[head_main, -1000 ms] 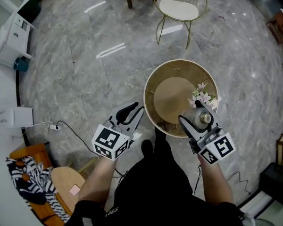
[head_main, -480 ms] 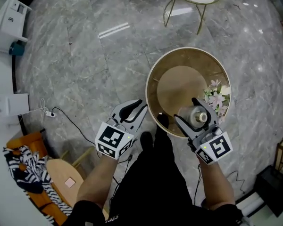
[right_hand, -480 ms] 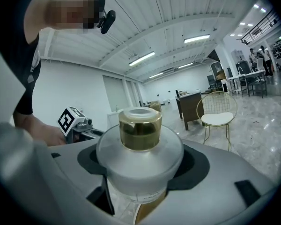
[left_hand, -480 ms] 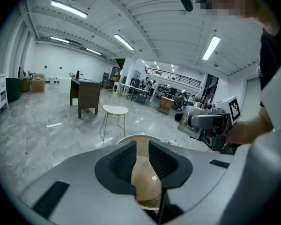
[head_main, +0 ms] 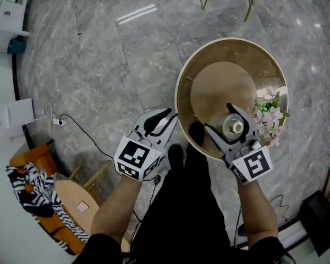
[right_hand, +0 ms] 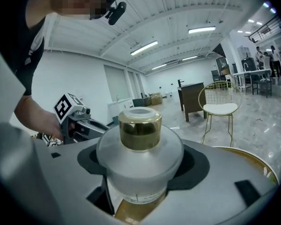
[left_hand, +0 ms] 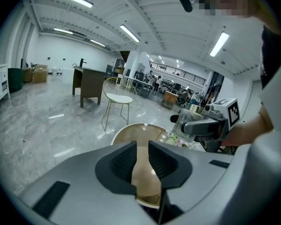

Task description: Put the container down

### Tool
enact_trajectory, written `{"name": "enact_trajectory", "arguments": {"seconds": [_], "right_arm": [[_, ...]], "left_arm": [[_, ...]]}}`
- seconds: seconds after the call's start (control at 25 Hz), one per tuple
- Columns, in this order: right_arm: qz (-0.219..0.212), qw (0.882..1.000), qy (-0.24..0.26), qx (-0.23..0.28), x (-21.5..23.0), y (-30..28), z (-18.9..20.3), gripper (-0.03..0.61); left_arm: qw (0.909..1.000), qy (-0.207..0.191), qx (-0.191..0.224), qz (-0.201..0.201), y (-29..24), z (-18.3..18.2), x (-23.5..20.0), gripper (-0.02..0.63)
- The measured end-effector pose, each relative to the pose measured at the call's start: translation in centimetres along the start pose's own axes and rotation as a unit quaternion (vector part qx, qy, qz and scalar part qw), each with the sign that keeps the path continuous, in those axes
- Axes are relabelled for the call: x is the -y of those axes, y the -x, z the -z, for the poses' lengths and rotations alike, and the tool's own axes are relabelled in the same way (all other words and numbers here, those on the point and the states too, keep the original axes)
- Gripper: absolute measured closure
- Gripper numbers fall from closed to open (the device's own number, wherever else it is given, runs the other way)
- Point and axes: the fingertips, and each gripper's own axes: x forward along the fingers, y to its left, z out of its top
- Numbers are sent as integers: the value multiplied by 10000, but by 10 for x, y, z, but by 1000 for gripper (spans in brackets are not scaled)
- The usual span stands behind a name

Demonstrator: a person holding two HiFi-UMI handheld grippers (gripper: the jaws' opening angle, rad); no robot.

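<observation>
The container is a frosted glass bottle with a gold cap. My right gripper is shut on its body and holds it upright over the round gold-rimmed table, near the side closest to me. In the right gripper view the bottle fills the space between the pads. My left gripper hangs just off the table's left rim. It is open, its jaws have just been closing a little, and nothing lies between its fingers. Pink flowers lie at the table's right edge.
A gold wire chair stands beyond the table on the grey marble floor. A cable and power strip lie at the left. A wooden stool and a striped cloth sit at the lower left. White furniture stands at the top left.
Both grippers have sunk toward the table, which looks larger and nearer. The bottle has stayed in the right gripper and moved further in over the tabletop.
</observation>
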Motion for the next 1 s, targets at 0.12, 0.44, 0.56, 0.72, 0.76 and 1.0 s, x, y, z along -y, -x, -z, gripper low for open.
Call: {"name": "enact_trajectory", "arguments": {"seconds": [0.12, 0.44, 0.56, 0.72, 0.76, 1.0], "right_arm": [[-31, 9997, 201, -135, 6, -22, 23, 232], [-281, 9979, 359, -454, 27, -83, 96, 232], [-426, 9963, 453, -598, 30, -102, 117, 232], [-535, 9941, 529, -777, 38, -122, 140, 232], [-561, 9936, 549, -813, 41, -127, 146, 232], [-710, 9891, 827, -986, 53, -157, 170, 232]], "left_arm": [[9999, 116, -79, 4, -14, 25, -10, 525], [9994, 275, -205, -103, -63, 83, -45, 526], [9988, 367, -284, -138, -78, 100, -56, 526], [9980, 491, -333, -203, -92, 117, -69, 526], [9978, 525, -337, -227, -95, 120, -72, 526], [9972, 617, -361, -241, -115, 130, -85, 528]]}}
